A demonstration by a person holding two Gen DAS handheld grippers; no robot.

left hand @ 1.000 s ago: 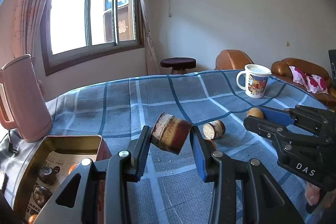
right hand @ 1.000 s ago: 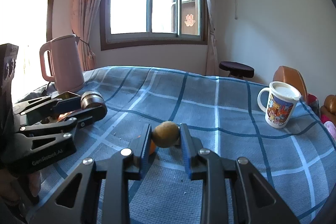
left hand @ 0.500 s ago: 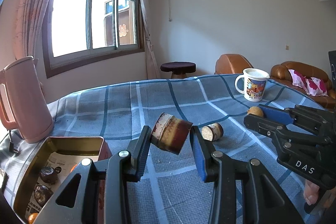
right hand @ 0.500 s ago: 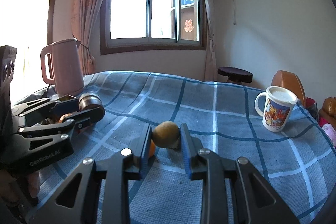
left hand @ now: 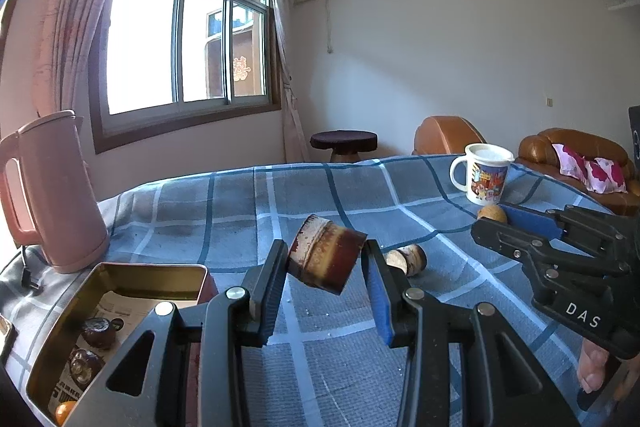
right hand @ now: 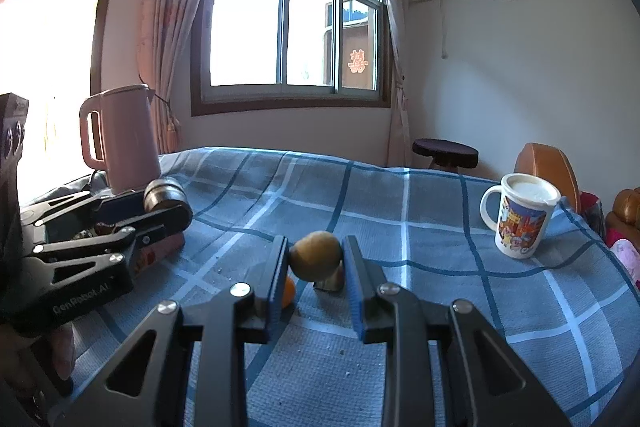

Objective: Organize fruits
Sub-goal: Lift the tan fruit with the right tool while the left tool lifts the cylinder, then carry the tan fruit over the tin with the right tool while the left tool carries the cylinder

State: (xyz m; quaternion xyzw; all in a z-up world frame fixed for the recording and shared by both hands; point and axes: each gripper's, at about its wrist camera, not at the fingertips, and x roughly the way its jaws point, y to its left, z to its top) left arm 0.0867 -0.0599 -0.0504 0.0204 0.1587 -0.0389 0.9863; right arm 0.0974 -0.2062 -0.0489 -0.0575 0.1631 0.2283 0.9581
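Left wrist view: the left gripper (left hand: 325, 269) clamps a brown cup-shaped piece (left hand: 326, 254), tilted, its long axis running across the jaws. The open tin (left hand: 120, 271) lies just down-left, nearest this hand. The right gripper (right hand: 316, 261) pinches a round yellow-brown fruit (right hand: 316, 254) above the checked cloth (right hand: 400, 195), possibly a longan.

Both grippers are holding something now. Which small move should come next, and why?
Probably carry the left gripper over the open tin and let go there. It is shut on a brown cup-shaped piece held off the cloth; similar pieces already lie in the tin. The right gripper holds a round fruit and can wait.
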